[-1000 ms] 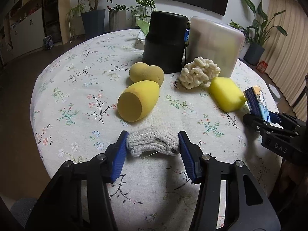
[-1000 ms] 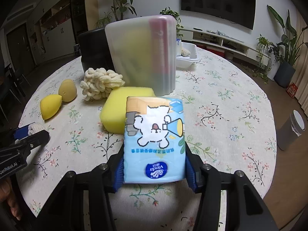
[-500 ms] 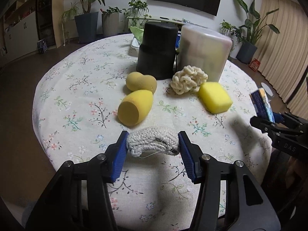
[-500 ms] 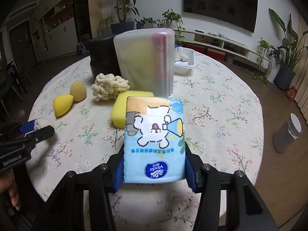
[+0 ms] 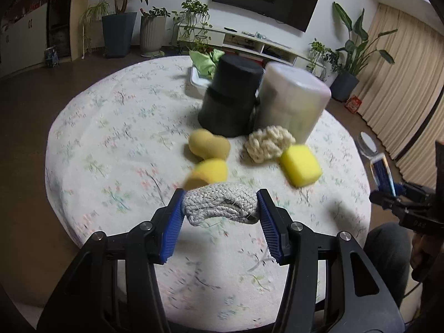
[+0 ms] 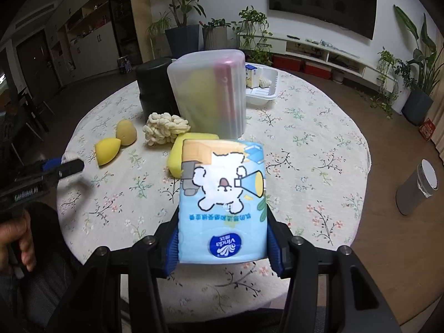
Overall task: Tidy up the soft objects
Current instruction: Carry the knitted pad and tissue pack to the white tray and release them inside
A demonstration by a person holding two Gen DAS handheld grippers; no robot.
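Grey knitted pad (image 5: 220, 204) in left gripper (image 5: 220, 216); tissue pack (image 6: 222, 208) (blue) in right gripper (image 6: 222, 247).

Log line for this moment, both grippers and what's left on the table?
left gripper: shut on rope pad | right gripper: shut on tissue pack | table: three sponges, yarn bundle

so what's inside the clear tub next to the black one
Through the frosted clear tub show a yellow mass and a pink-red upright strip; what they are, and anything behind them, is hidden. The black container shows nothing inside.
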